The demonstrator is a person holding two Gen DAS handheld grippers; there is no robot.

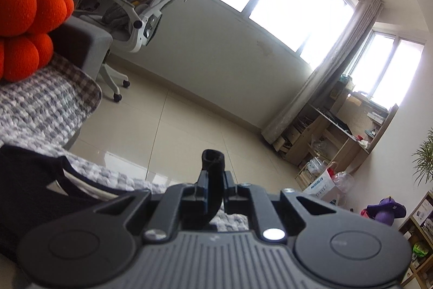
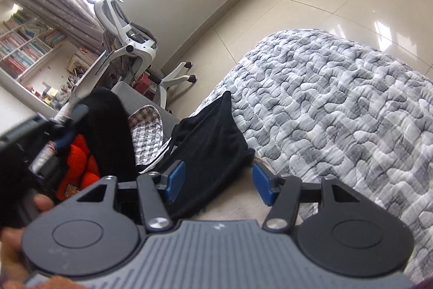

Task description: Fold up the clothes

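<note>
A black garment with white trim [image 2: 208, 142] lies on the grey quilted bed cover [image 2: 338, 104]; part of it shows at the left of the left wrist view [image 1: 29, 180]. My left gripper [image 1: 215, 186] is shut on a fold of the black garment, which sticks up between its fingers [image 1: 212, 161]. In the right wrist view the left gripper [image 2: 62, 137] is blurred at the far left, lifting a black strip of cloth [image 2: 111, 132]. My right gripper [image 2: 216, 180] is open, its blue pads [image 2: 176, 180] astride the garment's near edge, touching nothing.
Orange pumpkin plush toys [image 1: 27, 26] sit on a checked cushion [image 1: 48, 104] left of the bed. A white office chair [image 1: 140, 15] and desk stand beyond. Tiled floor [image 1: 189, 126], curtains, wooden shelves [image 1: 333, 132] and boxes lie ahead.
</note>
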